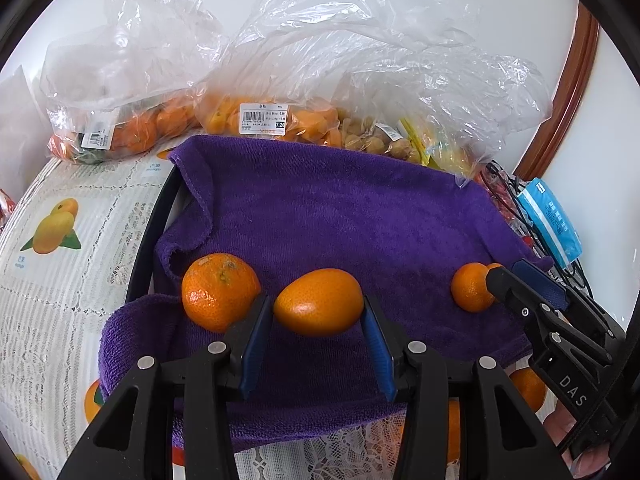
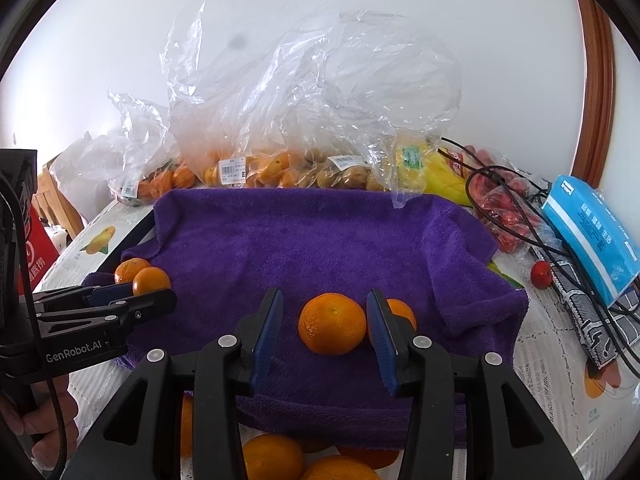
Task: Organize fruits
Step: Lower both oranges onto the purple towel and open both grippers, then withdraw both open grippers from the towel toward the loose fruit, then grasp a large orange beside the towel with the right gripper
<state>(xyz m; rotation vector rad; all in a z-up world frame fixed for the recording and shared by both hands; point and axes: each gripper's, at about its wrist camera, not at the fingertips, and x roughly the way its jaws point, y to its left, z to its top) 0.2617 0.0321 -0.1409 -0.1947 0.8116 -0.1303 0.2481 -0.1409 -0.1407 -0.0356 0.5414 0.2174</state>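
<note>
A purple towel (image 1: 320, 216) (image 2: 304, 240) covers a tray. In the left wrist view, my left gripper (image 1: 318, 316) is shut on an oval orange fruit (image 1: 319, 301) just above the towel. A round tangerine (image 1: 220, 291) lies beside its left finger. My right gripper (image 2: 324, 324) is open around a tangerine (image 2: 332, 323) on the towel, with gaps on both sides. Another orange fruit (image 2: 402, 314) sits behind its right finger. The right gripper also shows in the left wrist view (image 1: 496, 280) next to that tangerine (image 1: 472, 286).
Clear plastic bags of oranges (image 1: 132, 128), kumquats (image 1: 272, 118) and small brown fruits (image 1: 372, 140) stand behind the towel. A blue tissue pack (image 2: 592, 232), black cables (image 2: 520, 208), red fruits (image 2: 504, 208) and a small tomato (image 2: 541, 274) lie right. Loose oranges (image 2: 276, 456) lie in front.
</note>
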